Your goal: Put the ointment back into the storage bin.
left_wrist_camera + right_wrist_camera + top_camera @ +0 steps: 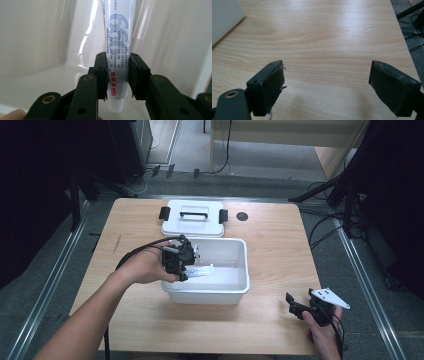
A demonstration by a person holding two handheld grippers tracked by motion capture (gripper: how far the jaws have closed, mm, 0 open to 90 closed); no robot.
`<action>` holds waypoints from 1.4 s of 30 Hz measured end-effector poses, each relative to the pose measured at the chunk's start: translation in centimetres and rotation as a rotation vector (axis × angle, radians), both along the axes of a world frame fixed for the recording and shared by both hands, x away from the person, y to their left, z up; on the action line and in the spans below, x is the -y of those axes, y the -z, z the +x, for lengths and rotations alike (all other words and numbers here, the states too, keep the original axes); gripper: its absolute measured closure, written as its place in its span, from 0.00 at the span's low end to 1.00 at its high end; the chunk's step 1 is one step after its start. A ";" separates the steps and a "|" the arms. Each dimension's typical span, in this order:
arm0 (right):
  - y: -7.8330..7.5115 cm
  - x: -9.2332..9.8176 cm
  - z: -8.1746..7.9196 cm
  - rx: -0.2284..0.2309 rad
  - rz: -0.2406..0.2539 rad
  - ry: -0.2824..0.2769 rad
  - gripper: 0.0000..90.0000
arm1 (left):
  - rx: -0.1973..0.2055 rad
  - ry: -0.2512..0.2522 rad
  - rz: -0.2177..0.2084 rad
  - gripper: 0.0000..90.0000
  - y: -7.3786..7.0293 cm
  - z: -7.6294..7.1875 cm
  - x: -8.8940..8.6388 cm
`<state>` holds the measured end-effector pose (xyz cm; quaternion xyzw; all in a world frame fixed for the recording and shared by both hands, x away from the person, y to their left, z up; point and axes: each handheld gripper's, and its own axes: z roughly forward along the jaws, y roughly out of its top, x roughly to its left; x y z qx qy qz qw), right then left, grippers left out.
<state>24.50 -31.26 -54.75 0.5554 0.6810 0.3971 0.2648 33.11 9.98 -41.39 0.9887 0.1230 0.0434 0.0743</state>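
Wooden table (270, 250), white bin (235, 290) at its centre, lid (192, 226) behind bin; left gripper (117, 75) clamps tube (117, 45) inside bin; right gripper (327, 85) gapes wide, empty, right of bin

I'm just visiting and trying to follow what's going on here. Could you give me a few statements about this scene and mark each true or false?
1. The left hand-held gripper is clamped on a white tube. True.
2. The tube is held over the bare table. False: it is held inside the white bin.
3. The lid is on the bin. False: it lies on the table behind the bin.
4. The right hand-held gripper is open and holds nothing. True.
5. The right hand-held gripper is inside the bin. False: it is over the table, right of the bin.
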 end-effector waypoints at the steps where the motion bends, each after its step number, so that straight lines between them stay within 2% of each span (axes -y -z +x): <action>1: 0.0 0.0 0.0 0.000 0.000 0.000 0.15 | -0.004 0.004 0.004 0.80 0.2 0.0 0.0; 8: 0.0 0.0 0.0 0.001 0.000 0.000 0.15 | -0.038 0.000 0.017 0.79 1.4 0.0 0.3; 15: 0.0 0.0 0.0 -0.001 0.000 0.000 0.15 | -0.058 -0.011 0.026 0.79 2.0 0.1 0.5; 24: 0.0 0.0 0.0 -0.001 0.002 -0.001 0.15 | -0.081 -0.009 0.067 0.79 2.6 0.1 1.0; 34: 0.0 0.0 0.0 0.000 0.001 -0.002 0.15 | -0.102 -0.035 0.062 0.79 2.6 0.2 1.1; 42: 0.0 0.0 0.0 0.002 0.002 -0.002 0.15 | -0.099 -0.046 0.049 0.80 2.3 0.1 0.8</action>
